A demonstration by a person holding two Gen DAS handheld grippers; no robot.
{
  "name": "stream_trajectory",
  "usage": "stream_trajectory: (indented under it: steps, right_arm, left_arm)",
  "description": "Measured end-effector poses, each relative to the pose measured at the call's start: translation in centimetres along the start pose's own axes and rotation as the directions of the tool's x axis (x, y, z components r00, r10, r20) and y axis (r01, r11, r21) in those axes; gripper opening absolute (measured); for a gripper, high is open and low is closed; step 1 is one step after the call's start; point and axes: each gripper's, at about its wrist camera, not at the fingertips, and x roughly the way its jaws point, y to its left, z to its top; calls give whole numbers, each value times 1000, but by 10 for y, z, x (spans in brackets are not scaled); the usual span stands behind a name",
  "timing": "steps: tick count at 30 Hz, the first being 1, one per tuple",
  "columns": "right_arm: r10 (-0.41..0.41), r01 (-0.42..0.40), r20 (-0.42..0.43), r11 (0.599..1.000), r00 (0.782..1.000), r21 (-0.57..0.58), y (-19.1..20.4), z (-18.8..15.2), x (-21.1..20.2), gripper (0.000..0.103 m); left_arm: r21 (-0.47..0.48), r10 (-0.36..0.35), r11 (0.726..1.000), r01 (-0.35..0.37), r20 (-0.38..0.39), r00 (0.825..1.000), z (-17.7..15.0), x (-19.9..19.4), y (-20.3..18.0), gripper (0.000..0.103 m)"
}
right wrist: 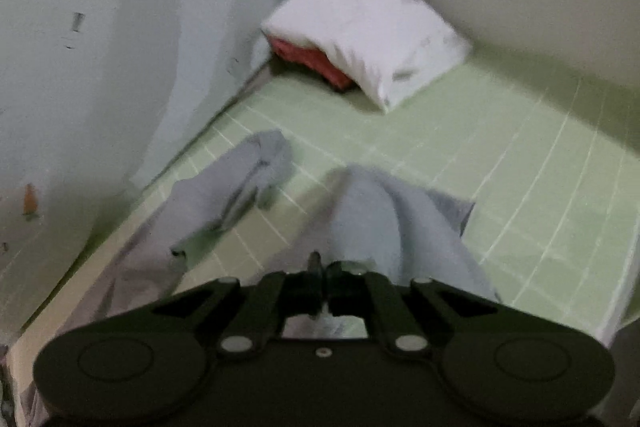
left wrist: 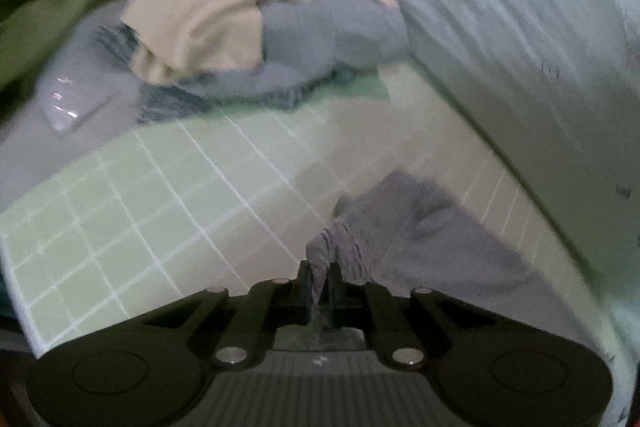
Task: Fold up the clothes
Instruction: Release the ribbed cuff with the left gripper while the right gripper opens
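On the bed: green grid-lined bed sheet (right wrist: 520,163) is the landmark; all places given against it.
Garment: grey garment (right wrist: 372,219) lies on the sheet, partly lifted, bunched, not flat; a long part, sleeve or leg, cannot tell which (right wrist: 244,183), trails toward the wall (right wrist: 80,67) side of the sheet.
Left gripper: left gripper (left wrist: 320,279) low over the sheet, fingers together, clamped on a ribbed edge of the grey garment (left wrist: 420,231), cuff or hem, too blurred to say.
Right gripper: right gripper (right wrist: 322,279) also low over the sheet, fingers pressed together with grey cloth pinched between them; cloth rises in a hump just ahead.
Other clothes: heap at the far end of the sheet in the left view, beige piece (left wrist: 208,23) on top of blue-grey ones (left wrist: 332,27).
Pillow: white pillow (right wrist: 368,31) in the sheet's far corner, something red (right wrist: 312,59) under it.
Handling: judged light, soft, limp; sags and wrinkles between the two holds, no stiffness, not fragile, thin cloth may slide out of a shallow pinch.
Where to hold: judged best at seams, cuffs or hem corners, two well-apart points, so the cloth hangs taut and lays flat.
Stage: mid-handling, held at both ends; which fold, cannot tell.
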Motion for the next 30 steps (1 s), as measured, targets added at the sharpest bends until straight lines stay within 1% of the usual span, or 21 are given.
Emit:
stream_trajectory:
  steps: [3,5,7,9,10,11,12,13,14,16,18,20,22,24,26,28,30]
  right_arm:
    - [17,-16,23,999,1000,-40,16,17,-7,2]
    - [46,-41,52,995,998,-91,37,35,7,2]
    - [78,-65,83,986,993,-153,62,58,33,2]
    - [162,-146,127,982,979,-122,83,85,67,3]
    - [176,-164,138,982,975,-93,91,93,80,11]
    - [171,-161,126,983,977,-91,96,92,85,19]
    - [166,-156,113,984,980,-91,100,89,90,42]
    - [160,-152,99,984,982,-92,105,86,94,51]
    - [155,-147,85,985,984,-92,109,83,98,53]
    - [143,-138,57,986,988,-93,118,78,107,64]
    - [100,-100,-8,990,995,-100,110,54,111,64]
    - [73,-79,-76,993,994,-83,98,35,115,64]
    - [59,-66,-136,996,989,-52,84,16,117,64]
    - [46,-53,-148,998,988,-41,80,12,118,64]
    - [34,-40,-159,999,987,-31,77,8,119,64]
    - [22,-26,-170,999,985,-22,74,4,119,64]
    - [10,-12,-182,1000,983,-13,70,0,120,64]
  left_arm:
    - [30,-38,999,36,54,998,21,-5,-22,7]
    - [94,-81,993,73,87,993,35,7,-52,7]
    - [147,-118,984,101,114,986,48,23,-84,9]
    - [197,-144,973,119,116,983,57,40,-115,26]
    - [221,-142,968,116,109,984,60,48,-129,30]
    - [233,-129,967,103,99,987,59,51,-134,37]
    - [228,-130,968,105,96,987,53,52,-133,49]
    - [224,-131,969,108,93,987,48,53,-131,55]
    - [212,-125,972,105,82,989,41,56,-127,61]
    - [164,-90,983,84,32,995,25,65,-106,61]
    - [110,-59,992,62,-35,998,10,78,-87,61]
    - [66,-45,996,51,-83,996,-1,87,-74,60]
    - [36,-56,998,60,-103,993,-8,92,-65,59]
    - [20,-84,996,86,-106,991,-12,93,-68,59]
    - [30,-115,992,119,-112,987,-12,96,-77,59]
    - [45,-131,990,137,-129,983,-14,101,-87,59]
    - [38,-144,988,152,-155,977,-18,108,-95,59]
